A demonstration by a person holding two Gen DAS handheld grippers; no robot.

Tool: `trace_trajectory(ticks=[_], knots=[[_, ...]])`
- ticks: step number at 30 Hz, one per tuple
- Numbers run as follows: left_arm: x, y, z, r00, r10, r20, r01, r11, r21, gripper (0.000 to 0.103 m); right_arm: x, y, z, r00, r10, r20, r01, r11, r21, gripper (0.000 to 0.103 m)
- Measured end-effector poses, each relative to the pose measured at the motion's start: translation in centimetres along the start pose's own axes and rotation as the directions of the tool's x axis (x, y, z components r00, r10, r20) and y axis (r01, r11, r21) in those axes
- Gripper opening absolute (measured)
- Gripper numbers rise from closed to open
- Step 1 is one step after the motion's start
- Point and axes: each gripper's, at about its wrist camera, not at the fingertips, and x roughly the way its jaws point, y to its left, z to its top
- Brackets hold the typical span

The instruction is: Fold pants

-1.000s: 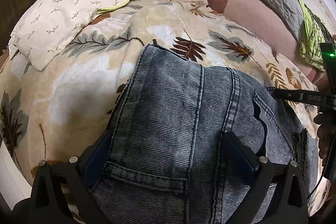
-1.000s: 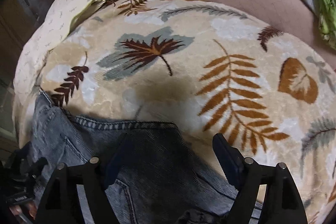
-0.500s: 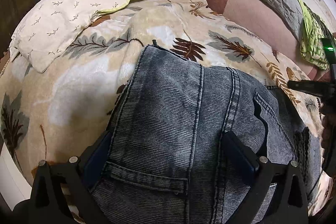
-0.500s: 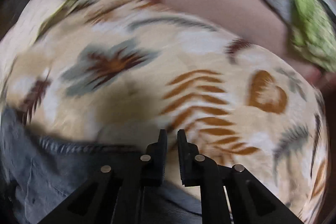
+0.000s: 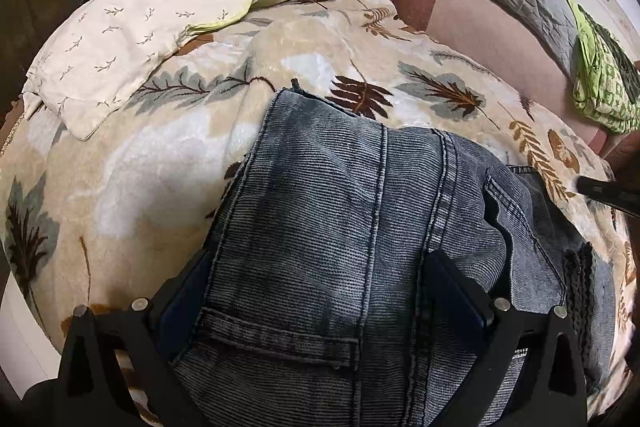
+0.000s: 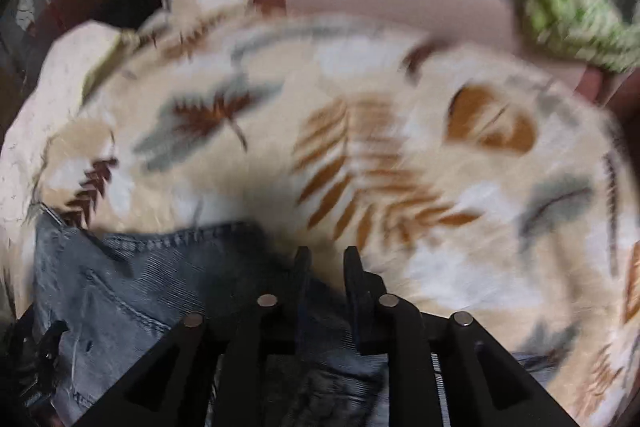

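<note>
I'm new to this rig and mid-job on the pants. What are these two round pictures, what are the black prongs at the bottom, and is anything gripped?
There is no robot arm: a person holds a two-finger gripper in each hand, each with a wide-angle camera looking along its fingers. The sharp picture is from the left gripper, jaws wide, straddling the folded jeans on a leaf-patterned blanket; a cream pillow lies beyond. The blurred picture is from the right gripper, at the jeans' edge; its jaws have just been opening, with nothing visibly between them. Neither seems to grip anything.

Folded jeans (image 5: pixel 360 227) on leaf-print blanket (image 5: pixel 160 155), between wide-spread jaws.
</note>
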Motion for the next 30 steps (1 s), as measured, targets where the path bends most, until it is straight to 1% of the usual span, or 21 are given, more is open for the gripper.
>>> trace_trajectory(ticks=[2,3,7,8,9,11,14,17,20,23,26,30], knots=[[0.0,0.0,0.0,1.000,0.005,0.006,-0.005,1.000,-0.002,0.103,-2.5,-0.4,-1.6,0.998,0.060,0.031,-0.060,0.998,0.005,0.060],[-0.1,0.0,0.0,1.000,0.005,0.009,-0.005,1.000,-0.002,0.103,-3.6,-0.6,-2.6,0.996,0.073,0.045,-0.073,0.997,0.006,0.063],[-0.7,0.3,-0.1,0.999,-0.009,0.034,0.009,1.000,-0.018,0.103,-7.3,-2.2,-8.1,0.982,0.161,0.094,-0.166,0.985,0.046,0.063],[-1.2,0.3,-0.1,0.999,0.000,0.052,0.000,1.000,-0.017,0.103,-7.7,-2.5,-9.2,0.981,0.165,0.104,-0.172,0.983,0.059,0.063],[-1.5,0.2,-0.1,0.998,0.012,0.063,-0.011,1.000,-0.012,0.103,-8.5,-2.9,-10.9,0.979,0.166,0.117,-0.175,0.982,0.077,0.063],[-2.7,-0.1,-0.1,0.993,0.061,0.102,-0.062,0.998,0.007,0.103,-9.4,-3.8,-13.9,0.975,0.163,0.153,-0.180,0.978,0.106,0.063],[-4.8,-1.2,-0.2,0.984,0.104,0.143,-0.111,0.993,0.045,0.103,-9.2,-4.8,-16.9,0.972,0.166,0.166,-0.191,0.970,0.147,0.064],[-6.7,-2.6,-0.9,0.975,0.133,0.177,-0.152,0.983,0.100,0.103,-8.7,-5.5,-18.1,0.973,0.171,0.153,-0.196,0.967,0.163,0.064],[-7.9,-4.1,-1.7,0.971,0.149,0.189,-0.179,0.972,0.152,0.103,-9.1,-5.4,-18.3,0.963,0.203,0.175,-0.230,0.961,0.153,0.065],[-8.7,-5.1,-2.4,0.973,0.141,0.181,-0.175,0.966,0.189,0.103,-9.2,-5.2,-18.4,0.959,0.220,0.177,-0.247,0.957,0.152,0.066],[-9.0,-5.8,-3.1,0.973,0.149,0.174,-0.186,0.959,0.216,0.103,-9.2,-4.7,-18.6,0.959,0.231,0.165,-0.255,0.957,0.138,0.068],[-9.4,-6.1,-3.8,0.974,0.151,0.167,-0.186,0.958,0.220,0.103,-9.6,-4.5,-18.9,0.959,0.228,0.170,-0.251,0.959,0.132,0.068]])
